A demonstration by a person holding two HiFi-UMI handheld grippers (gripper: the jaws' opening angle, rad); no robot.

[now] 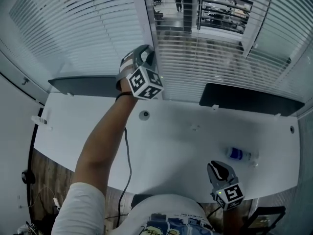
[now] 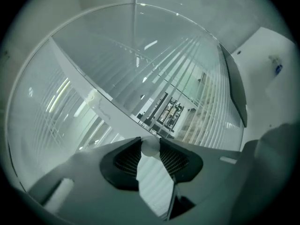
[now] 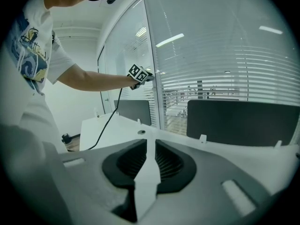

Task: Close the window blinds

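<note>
Blinds' white knob [image 2: 150,147] | pinched between tips | left hand-held gripper [image 1: 145,53]

— What sort of place is this?
— An office. There is a long white desk [image 1: 186,136] with dark divider panels [image 1: 249,99], glass walls hung with slatted window blinds [image 1: 215,62], and rows of workstations [image 1: 222,11] beyond the glass.

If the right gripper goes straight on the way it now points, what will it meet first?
Most likely the white desk top, because the right gripper tilts a little downward over it. The dark panel stands farther behind; depth is unclear.
</note>
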